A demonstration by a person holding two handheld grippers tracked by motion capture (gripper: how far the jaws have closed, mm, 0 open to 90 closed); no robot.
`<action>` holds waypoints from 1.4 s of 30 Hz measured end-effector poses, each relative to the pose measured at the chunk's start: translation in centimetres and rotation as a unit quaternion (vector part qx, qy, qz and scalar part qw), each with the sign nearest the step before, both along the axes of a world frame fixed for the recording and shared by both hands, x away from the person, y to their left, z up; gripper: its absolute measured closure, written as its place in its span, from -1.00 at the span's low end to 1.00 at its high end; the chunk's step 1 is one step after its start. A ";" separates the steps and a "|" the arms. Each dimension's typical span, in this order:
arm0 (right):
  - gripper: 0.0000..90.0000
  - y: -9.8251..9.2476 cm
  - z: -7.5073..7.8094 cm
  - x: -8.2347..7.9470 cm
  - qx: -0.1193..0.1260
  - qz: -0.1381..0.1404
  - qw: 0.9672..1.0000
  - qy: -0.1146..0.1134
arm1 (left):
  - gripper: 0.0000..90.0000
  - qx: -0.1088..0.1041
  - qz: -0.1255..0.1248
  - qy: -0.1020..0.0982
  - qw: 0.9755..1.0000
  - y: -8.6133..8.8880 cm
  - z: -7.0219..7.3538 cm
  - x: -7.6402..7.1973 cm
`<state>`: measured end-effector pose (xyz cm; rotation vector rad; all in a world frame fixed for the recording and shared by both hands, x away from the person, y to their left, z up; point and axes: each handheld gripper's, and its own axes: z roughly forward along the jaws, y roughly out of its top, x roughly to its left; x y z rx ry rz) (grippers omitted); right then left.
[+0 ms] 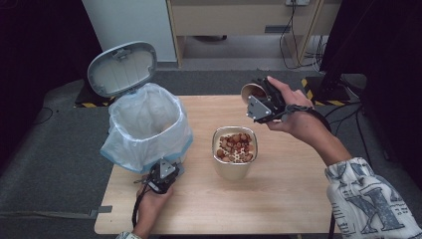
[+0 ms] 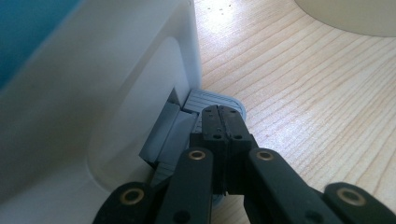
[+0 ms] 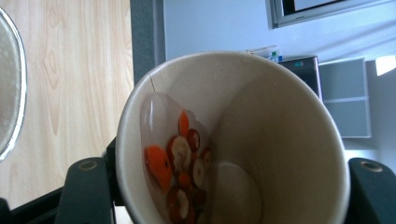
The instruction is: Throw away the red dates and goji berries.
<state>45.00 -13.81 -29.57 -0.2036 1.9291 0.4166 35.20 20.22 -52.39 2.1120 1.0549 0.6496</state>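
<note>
Gripping a tilted paper cup in the right claw, left claw closed on the bin pedal.

Paper cup: cream inside, red-orange slices. Bin: white, pale blue liner, grey pedal. Surface: light wood grain; fingers black.

The bench was pale wood with a matt, visible grain. The bin looked like smooth grey plastic, lined with a thin glossy bag. The paper cup was matt inside; the container looked like brushed metal.
</note>
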 end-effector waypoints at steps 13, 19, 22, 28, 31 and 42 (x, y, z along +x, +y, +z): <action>-0.27 1.1 0.0 -0.5 -0.041 0.006 0.999 -0.023 | 0.98 0.000 -0.001 0.000 1.000 0.0 0.0 0.0; -0.28 1.2 0.1 -0.7 -0.043 0.006 0.999 -0.026 | 0.98 0.000 -0.001 0.001 1.000 0.1 0.0 0.0; -0.27 1.2 0.1 -0.8 -0.053 0.008 0.998 -0.035 | 0.98 0.000 -0.001 0.001 1.000 0.0 0.0 0.0; -0.27 1.4 0.0 -1.2 -0.086 0.009 0.995 -0.057 | 0.98 0.000 -0.001 0.001 1.000 0.0 0.0 0.0; -0.27 1.5 0.0 -1.3 -0.092 0.012 0.994 -0.062 | 0.98 0.001 -0.001 0.001 1.000 0.0 0.0 0.0; -0.27 1.9 -0.3 -1.8 -0.127 0.013 0.988 -0.086 | 0.98 0.001 -0.001 0.001 1.000 0.0 0.0 0.0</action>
